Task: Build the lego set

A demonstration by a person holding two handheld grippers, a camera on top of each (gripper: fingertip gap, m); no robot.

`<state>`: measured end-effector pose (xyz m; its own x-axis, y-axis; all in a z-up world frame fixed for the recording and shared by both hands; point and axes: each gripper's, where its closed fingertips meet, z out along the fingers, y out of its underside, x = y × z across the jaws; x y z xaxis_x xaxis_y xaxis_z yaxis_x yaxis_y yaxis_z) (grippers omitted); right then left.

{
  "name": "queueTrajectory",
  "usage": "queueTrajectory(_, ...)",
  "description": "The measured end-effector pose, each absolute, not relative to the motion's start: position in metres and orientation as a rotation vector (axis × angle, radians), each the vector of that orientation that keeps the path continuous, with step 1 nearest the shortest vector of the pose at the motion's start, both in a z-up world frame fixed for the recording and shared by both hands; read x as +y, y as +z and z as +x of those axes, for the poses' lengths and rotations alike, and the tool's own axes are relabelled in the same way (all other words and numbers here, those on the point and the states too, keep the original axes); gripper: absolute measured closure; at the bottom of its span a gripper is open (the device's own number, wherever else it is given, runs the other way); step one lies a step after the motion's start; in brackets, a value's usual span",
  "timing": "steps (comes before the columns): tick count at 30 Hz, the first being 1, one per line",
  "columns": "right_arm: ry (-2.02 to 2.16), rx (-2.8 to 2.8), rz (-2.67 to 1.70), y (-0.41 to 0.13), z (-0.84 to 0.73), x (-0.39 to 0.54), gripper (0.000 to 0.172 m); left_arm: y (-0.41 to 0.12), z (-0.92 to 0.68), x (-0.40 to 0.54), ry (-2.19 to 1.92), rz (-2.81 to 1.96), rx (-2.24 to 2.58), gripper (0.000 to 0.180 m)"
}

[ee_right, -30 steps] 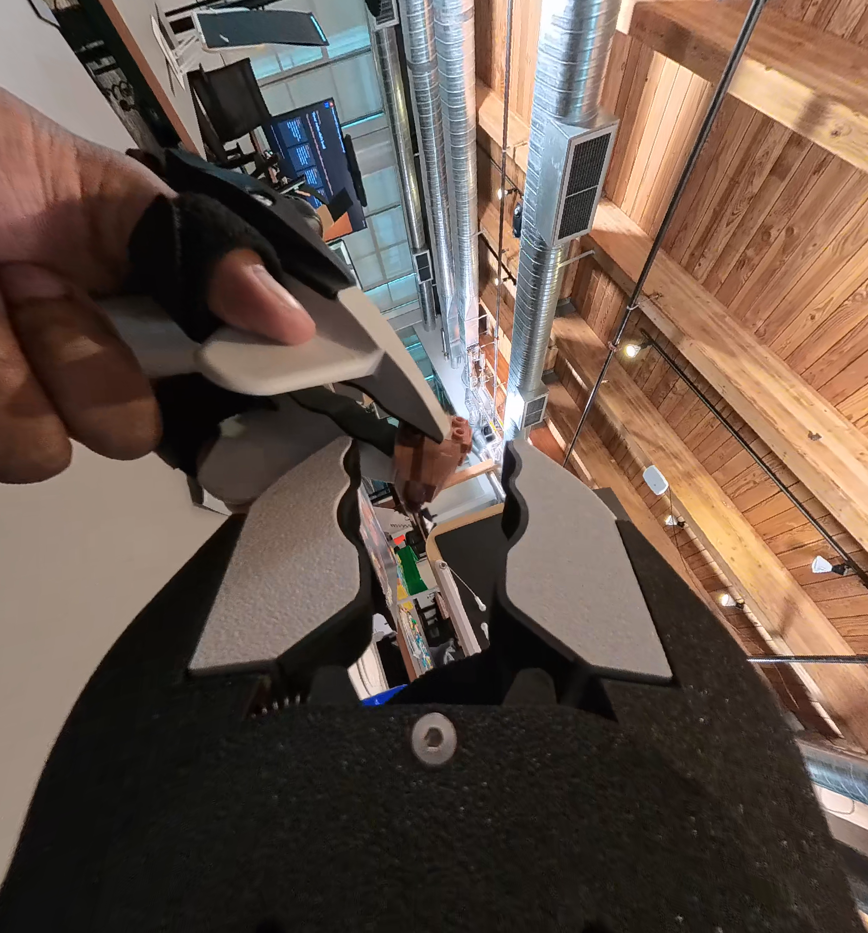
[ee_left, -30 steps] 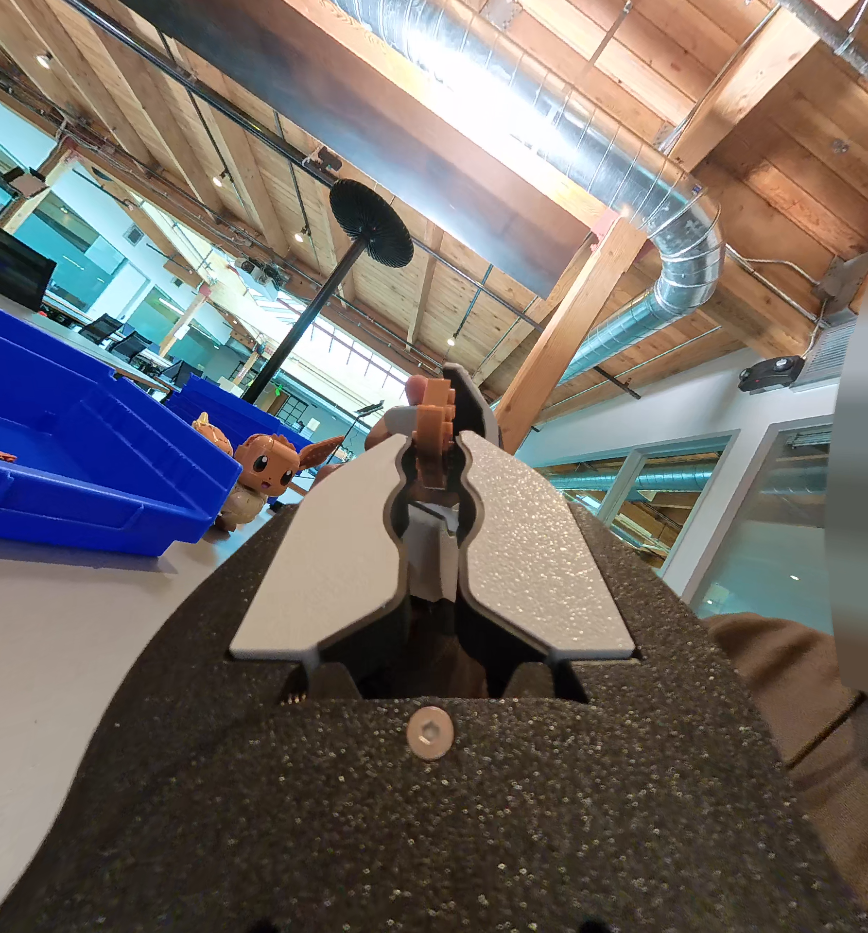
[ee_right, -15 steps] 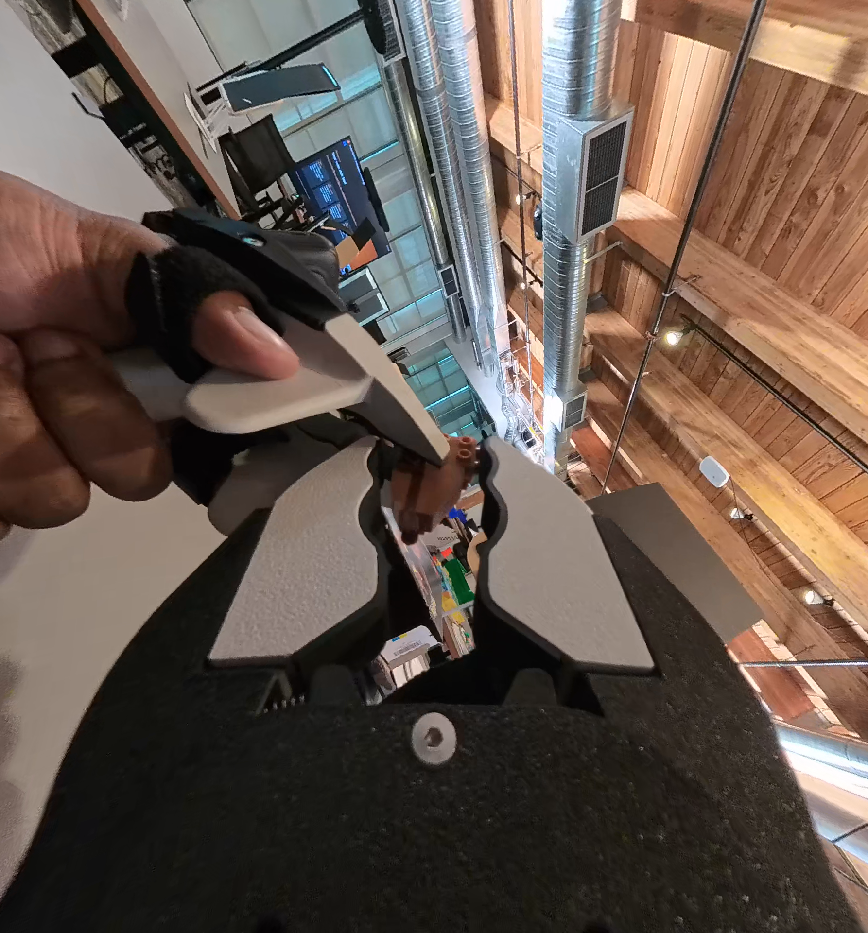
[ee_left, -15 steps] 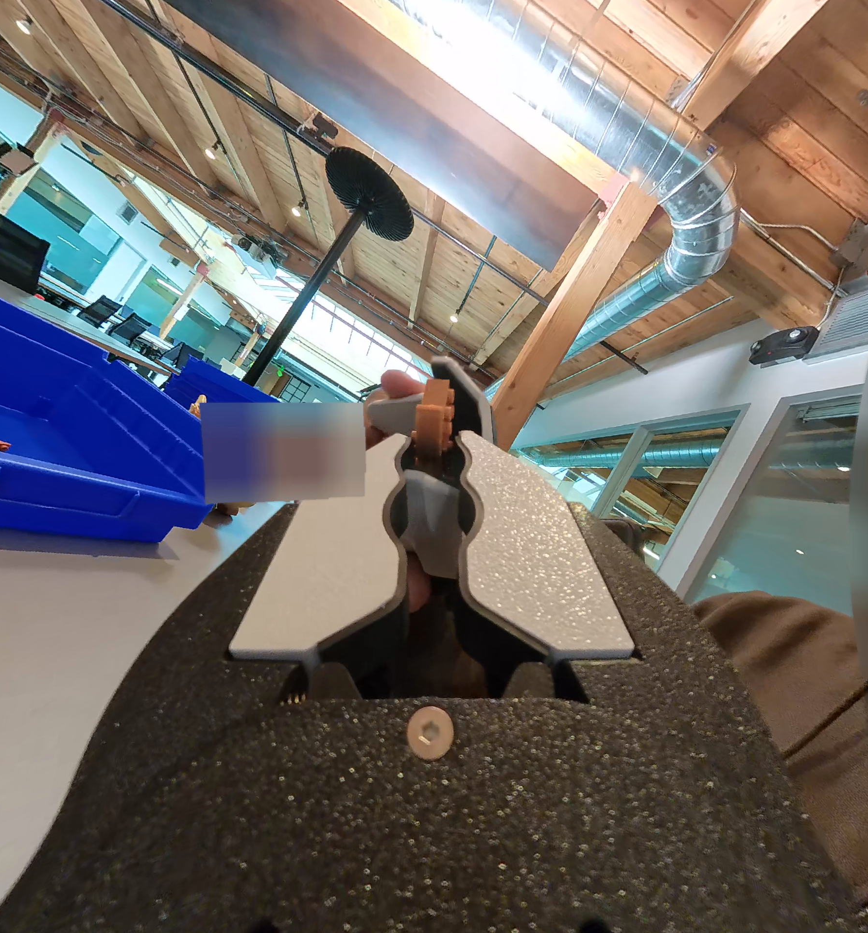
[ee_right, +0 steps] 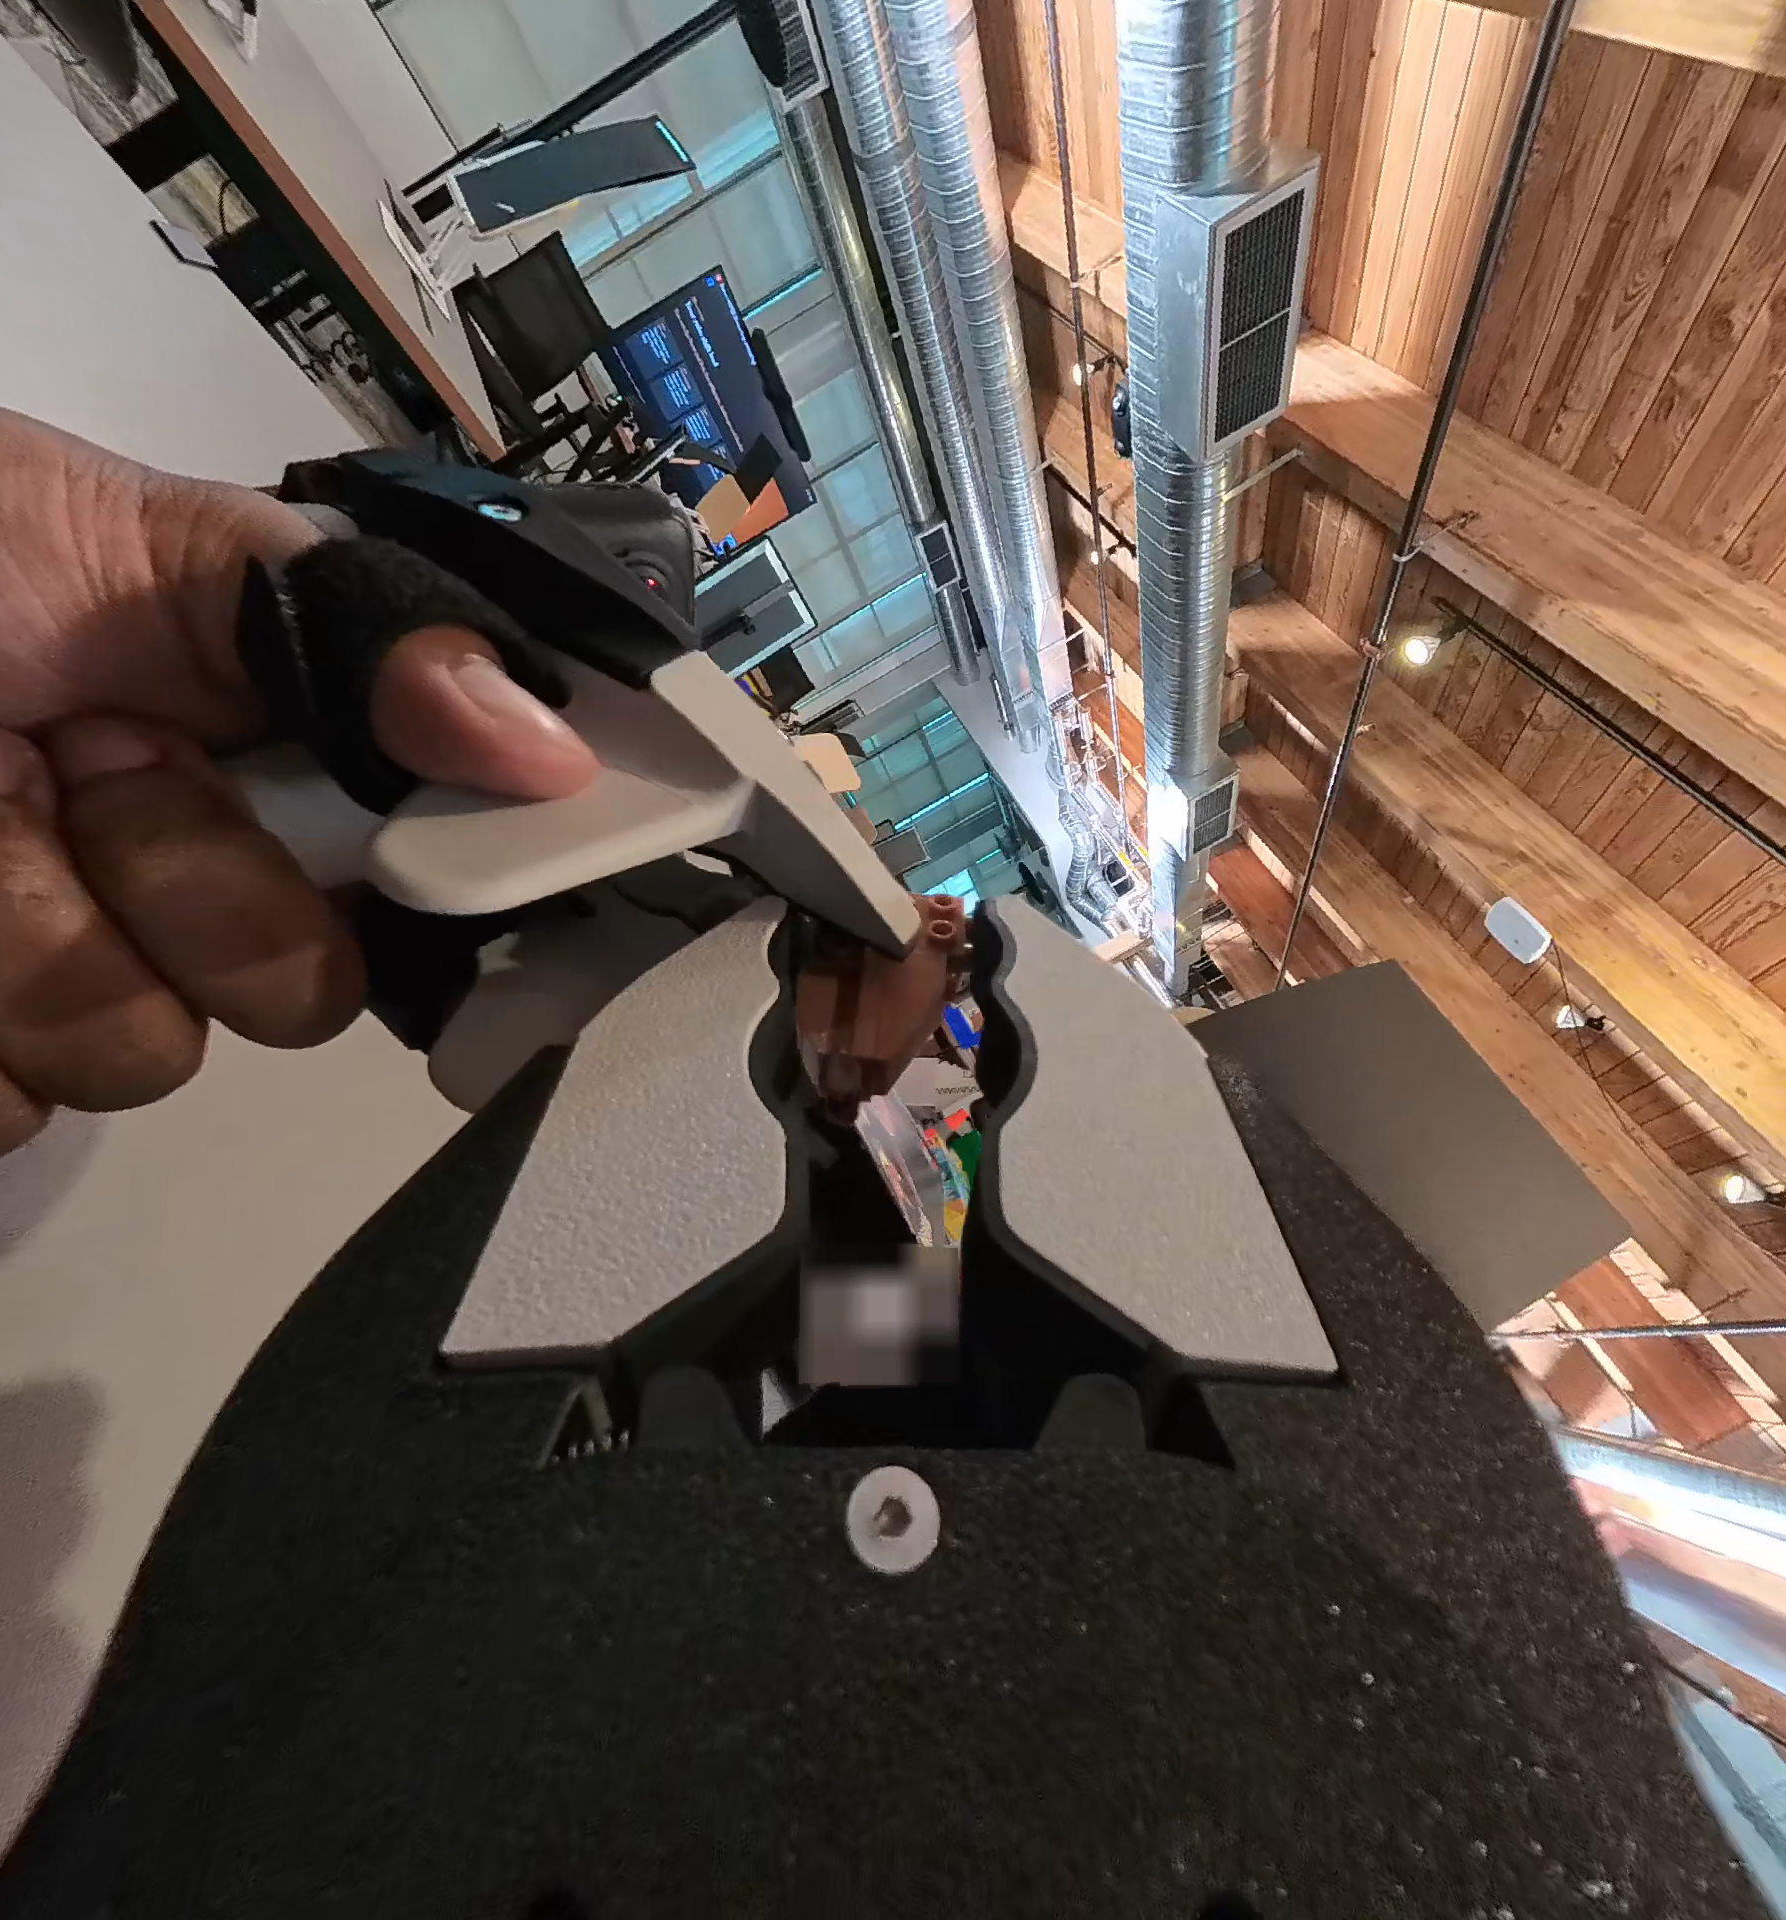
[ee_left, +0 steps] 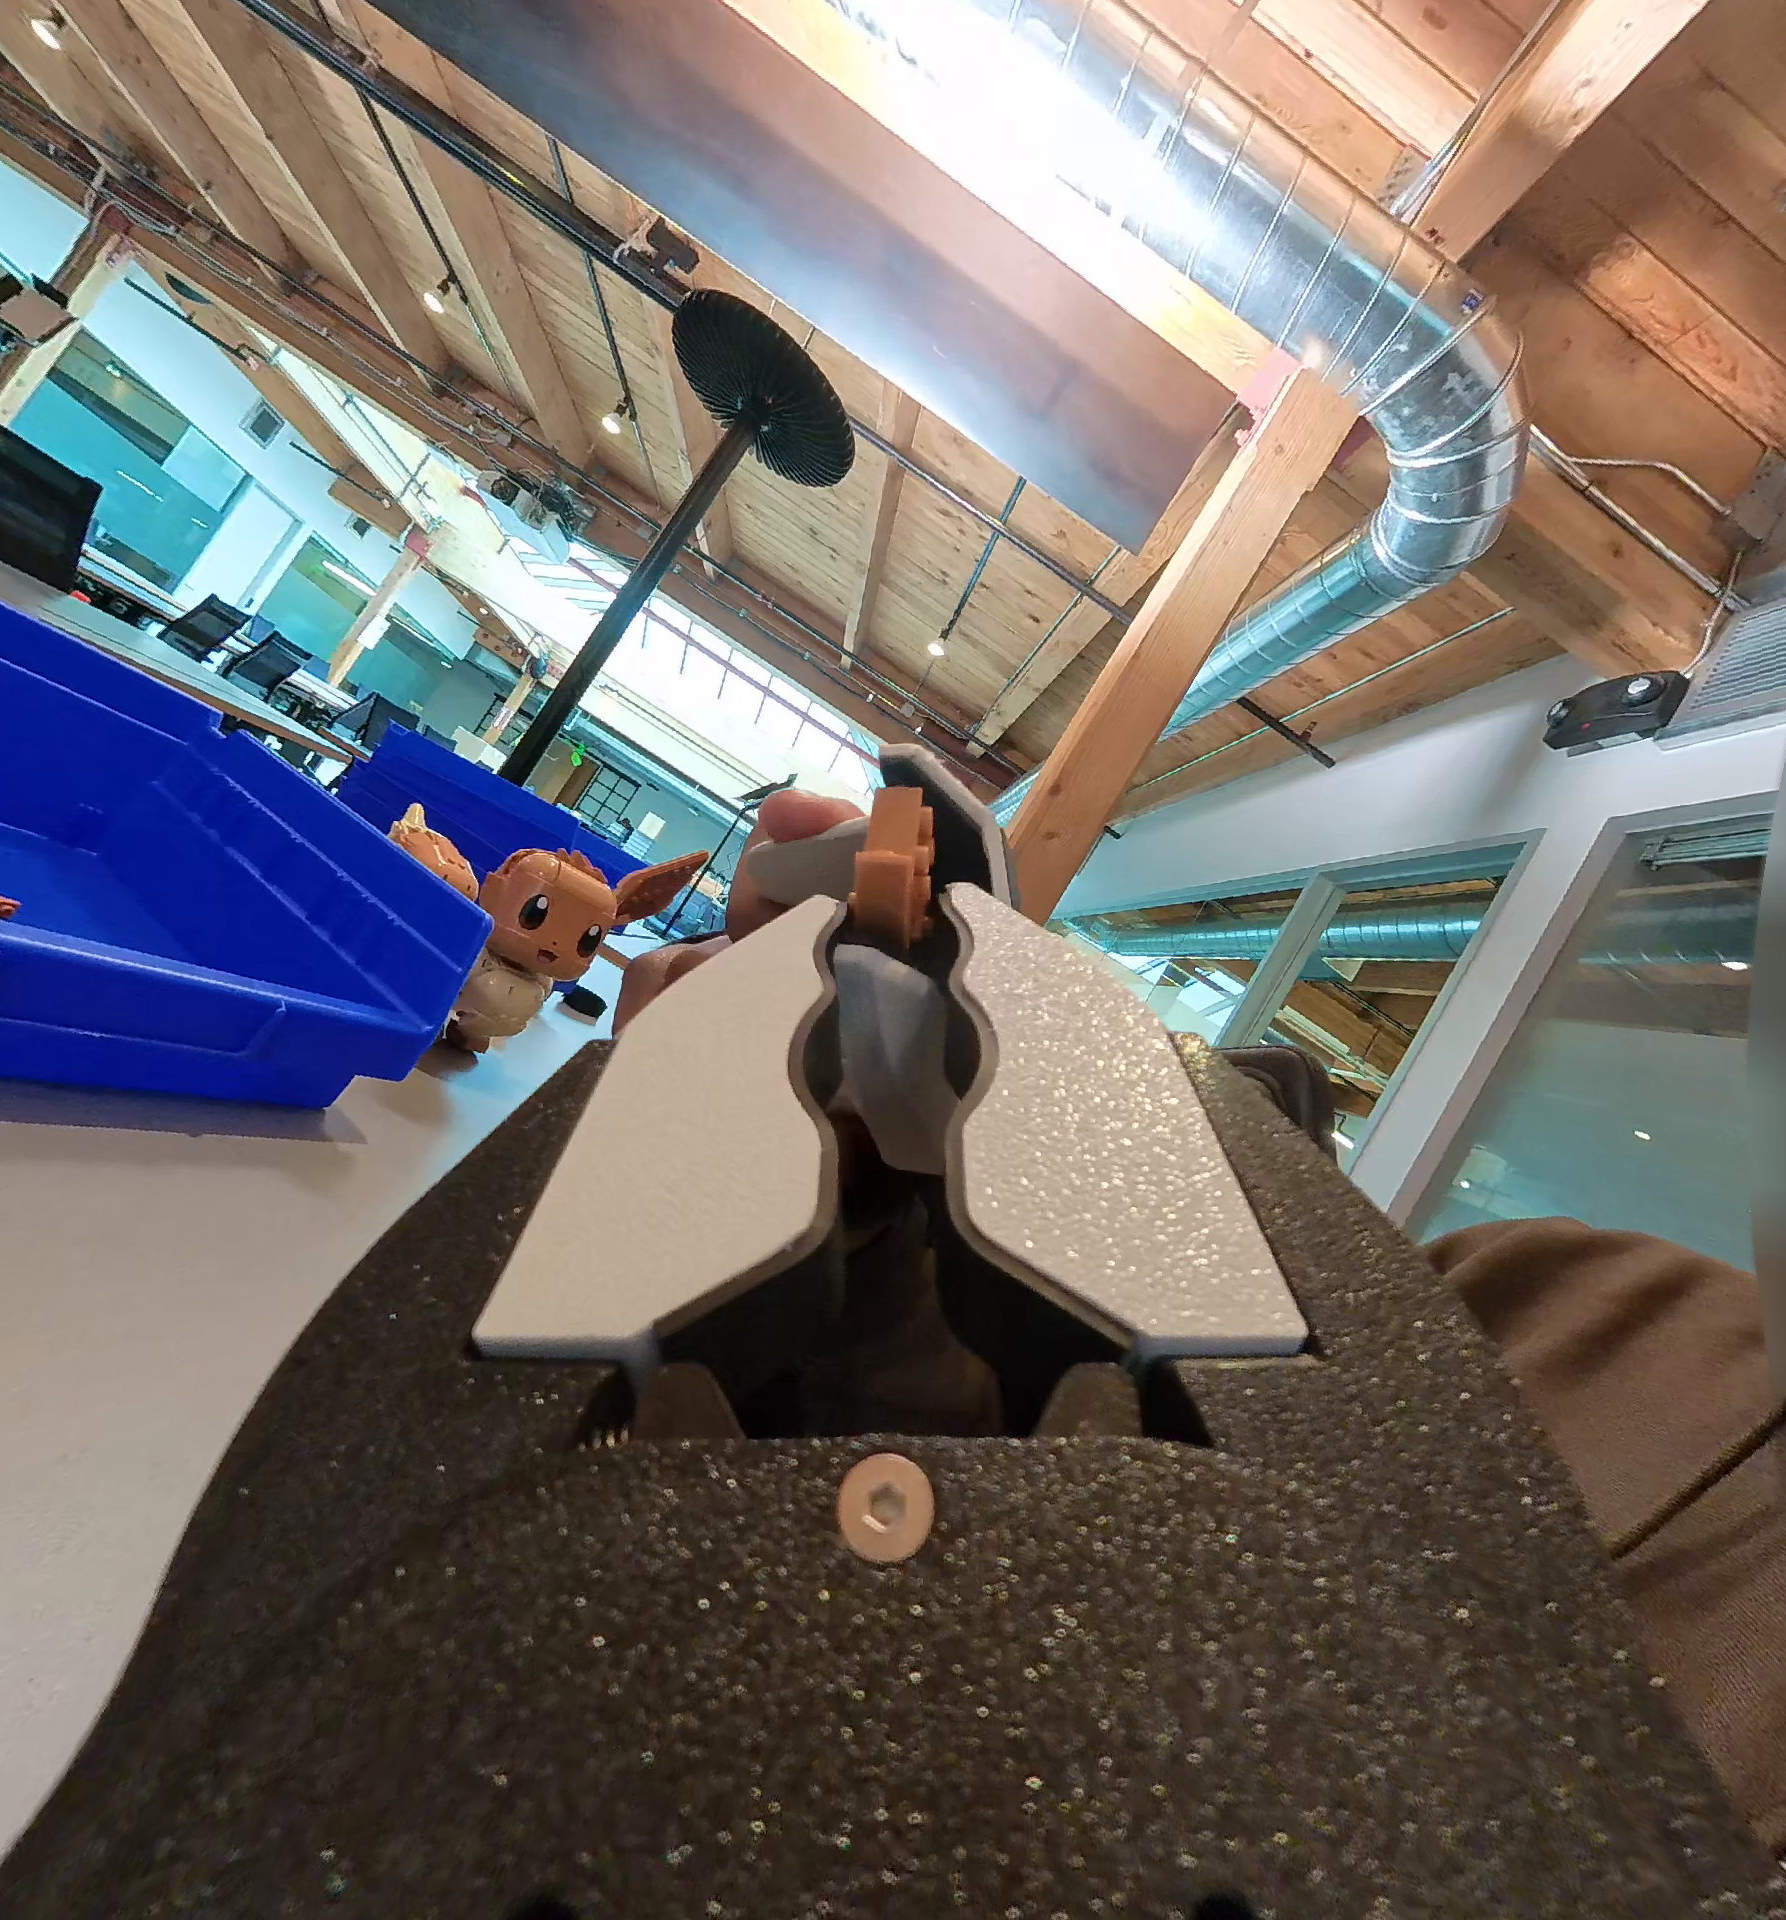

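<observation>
The left gripper (ee_left: 894,909), nearly closed, pinches a tan brick piece (ee_left: 894,868) held up off the table (ee_left: 89,1299). The right gripper (ee_right: 878,977), jaws narrowed around the same piece, seems to touch it; firm grip can't be told. Blue bin (ee_left: 193,935) & brick figure (ee_left: 546,935) sit nearby, left.

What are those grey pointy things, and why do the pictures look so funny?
They are pinching tools, one in each hand of a person. Each tool carries a camera looking along its two grey fingers, so you get two pictures. The left gripper pinches a small orange-brown brick piece. The right gripper closes around that same piece. On the grey table sit blue bins and a brown brick-built toy animal. Above are wooden beams and silver pipes.
</observation>
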<state>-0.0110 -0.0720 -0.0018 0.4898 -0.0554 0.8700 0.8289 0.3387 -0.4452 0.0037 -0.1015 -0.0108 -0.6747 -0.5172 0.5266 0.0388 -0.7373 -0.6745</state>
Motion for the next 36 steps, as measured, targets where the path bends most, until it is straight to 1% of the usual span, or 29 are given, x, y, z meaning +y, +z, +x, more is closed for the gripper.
queueTrajectory(12, -0.710, -0.878, -1.068, -0.002, -0.011, -0.072, 0.141, -0.010, 0.004, -0.101, -2.437, -1.048, 0.924, 0.166)
queueTrajectory(20, -0.787, -0.832, -1.040, 0.002, -0.005, -0.072, 0.134, -0.004, -0.001, -0.083, -2.517, -1.031, 0.756, 0.166)
queueTrajectory(23, -0.804, -0.849, -1.064, -0.003, -0.003, -0.069, 0.138, -0.004, -0.002, -0.083, -2.521, -1.030, 0.751, 0.166)
queueTrajectory(25, -0.809, -0.870, -1.063, -0.006, -0.005, -0.069, 0.149, -0.004, -0.001, -0.084, -2.517, -1.031, 0.758, 0.166)
queueTrajectory(36, -0.793, -0.885, -1.109, -0.009, -0.004, -0.068, 0.150, -0.007, 0.001, -0.085, -2.458, -1.060, 0.778, 0.166)
